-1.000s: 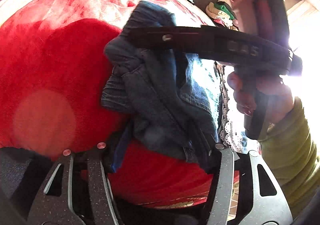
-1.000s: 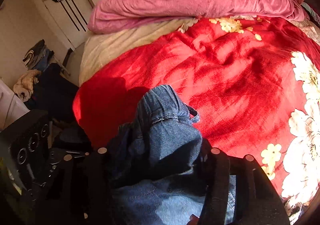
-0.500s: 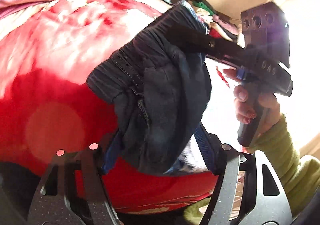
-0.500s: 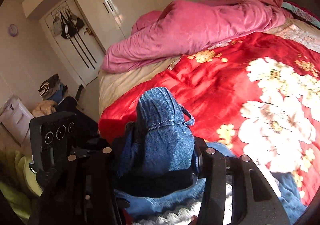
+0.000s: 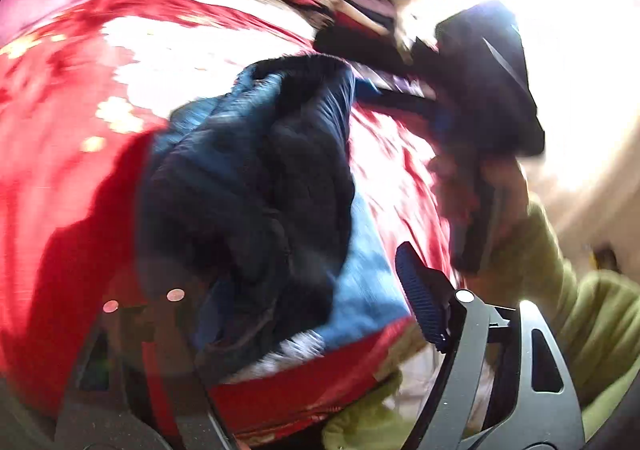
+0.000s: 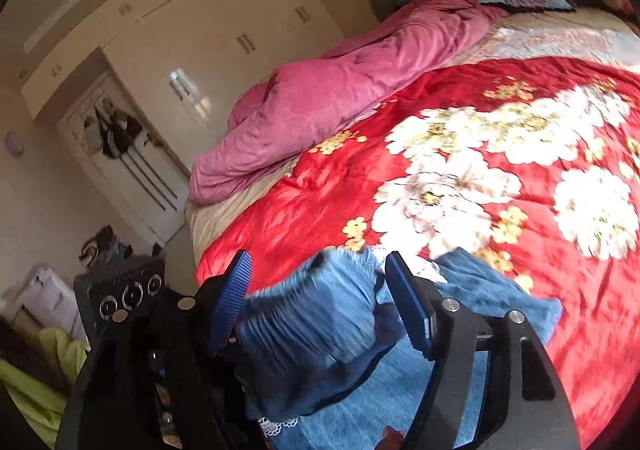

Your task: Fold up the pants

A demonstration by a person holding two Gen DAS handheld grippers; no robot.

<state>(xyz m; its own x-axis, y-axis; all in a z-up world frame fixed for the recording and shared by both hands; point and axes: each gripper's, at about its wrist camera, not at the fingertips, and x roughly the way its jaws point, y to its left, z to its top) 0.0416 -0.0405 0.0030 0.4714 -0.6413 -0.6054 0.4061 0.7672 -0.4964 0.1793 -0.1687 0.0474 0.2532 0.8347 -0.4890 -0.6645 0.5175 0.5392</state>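
From the left wrist view, blurred with motion, the left tongs (image 5: 304, 314) now stand apart: half a second ago denim filled the gap between them, and now the ribbed blue pad on the right finger is bare, with the bunched pants (image 5: 256, 186) sagging loose in front over the near edge of the bed (image 5: 60, 178). The right tongs' handle, gripped by a hand (image 5: 496, 186) in an olive sleeve, sits off toward the bright window side. From the right wrist view, the right tongs (image 6: 320, 298) have also spread; the denim hump that was pinched a moment ago now lies slack between the two ribbed pads, the rest of the pants pooling flat on the near edge of the bed. I'd judge both grips are released, so the cloth is being set down for a fresh hold. The denim looks heavy and stiff at the seams; the red floral blanket (image 6: 480, 170) is plush, the pink quilt (image 6: 340, 90) rumpled.
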